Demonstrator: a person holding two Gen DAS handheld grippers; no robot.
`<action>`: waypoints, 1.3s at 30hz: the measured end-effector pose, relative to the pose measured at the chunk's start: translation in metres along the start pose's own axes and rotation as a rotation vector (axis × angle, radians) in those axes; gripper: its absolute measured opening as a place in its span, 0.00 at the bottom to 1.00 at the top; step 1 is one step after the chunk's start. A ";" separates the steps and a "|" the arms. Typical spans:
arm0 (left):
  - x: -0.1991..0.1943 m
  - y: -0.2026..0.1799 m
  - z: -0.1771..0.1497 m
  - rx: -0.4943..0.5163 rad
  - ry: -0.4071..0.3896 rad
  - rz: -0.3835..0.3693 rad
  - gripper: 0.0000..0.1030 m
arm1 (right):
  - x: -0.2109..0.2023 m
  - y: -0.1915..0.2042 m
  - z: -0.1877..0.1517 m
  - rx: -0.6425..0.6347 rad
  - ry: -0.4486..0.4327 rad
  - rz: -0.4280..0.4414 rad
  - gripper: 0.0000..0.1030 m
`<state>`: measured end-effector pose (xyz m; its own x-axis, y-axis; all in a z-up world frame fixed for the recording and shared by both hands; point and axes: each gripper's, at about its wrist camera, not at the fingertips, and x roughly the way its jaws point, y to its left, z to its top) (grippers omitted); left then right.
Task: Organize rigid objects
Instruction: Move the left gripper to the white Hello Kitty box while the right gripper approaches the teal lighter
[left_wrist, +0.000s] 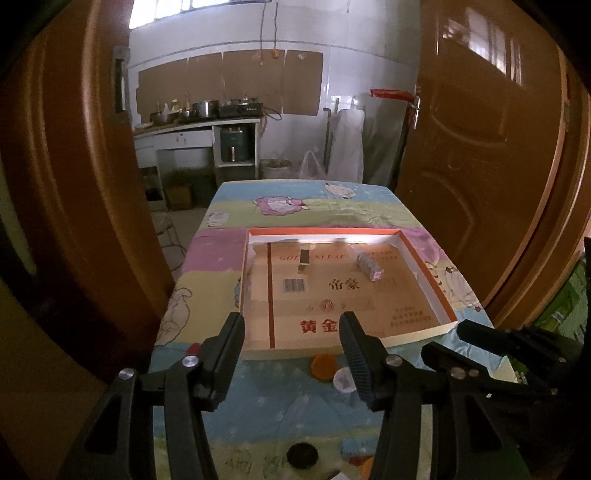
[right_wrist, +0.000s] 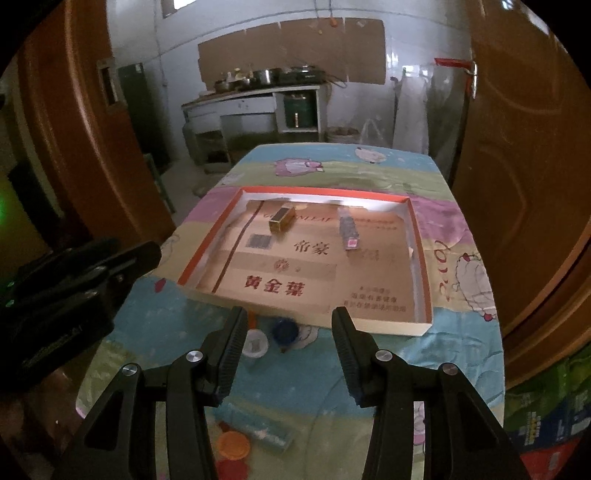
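Note:
A shallow cardboard tray with an orange rim (left_wrist: 424, 269) (right_wrist: 421, 254) lies on the table. Inside it lie a small gold-and-black box (left_wrist: 304, 260) (right_wrist: 281, 219) and a grey patterned box with a pink end (left_wrist: 369, 266) (right_wrist: 349, 230). My left gripper (left_wrist: 291, 325) is open and empty, above the tray's near edge. My right gripper (right_wrist: 289, 319) is open and empty, above the near table. Loose items lie in front of the tray: an orange cap (left_wrist: 324, 366), a white cap (left_wrist: 344, 380) (right_wrist: 255, 343), a blue cap (right_wrist: 284, 331), a black disc (left_wrist: 303, 456), another orange cap (right_wrist: 232, 445) and a flat blue box (right_wrist: 258, 424).
The table wears a pastel cartoon cloth (left_wrist: 288, 206) (right_wrist: 465, 258). Brown doors stand close on both sides (left_wrist: 74, 184) (left_wrist: 491, 166). A kitchen counter with pots (left_wrist: 195, 114) is behind the table. The other gripper shows at the right in the left wrist view (left_wrist: 509, 354) and at the left in the right wrist view (right_wrist: 74, 280).

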<state>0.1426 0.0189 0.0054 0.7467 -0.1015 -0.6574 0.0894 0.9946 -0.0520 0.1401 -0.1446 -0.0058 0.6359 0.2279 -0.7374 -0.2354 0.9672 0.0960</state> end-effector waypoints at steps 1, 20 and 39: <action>-0.002 0.002 -0.003 -0.001 -0.002 0.001 0.52 | -0.002 0.001 -0.002 -0.002 -0.002 -0.001 0.48; -0.032 0.011 -0.056 -0.021 0.025 -0.008 0.52 | -0.022 0.008 -0.053 0.001 0.025 -0.011 0.48; -0.008 -0.014 -0.140 -0.086 0.128 -0.028 0.52 | -0.039 0.003 -0.097 0.017 0.027 -0.007 0.48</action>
<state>0.0427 0.0084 -0.0938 0.6542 -0.1309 -0.7449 0.0480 0.9901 -0.1318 0.0429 -0.1613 -0.0418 0.6170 0.2182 -0.7561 -0.2180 0.9706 0.1022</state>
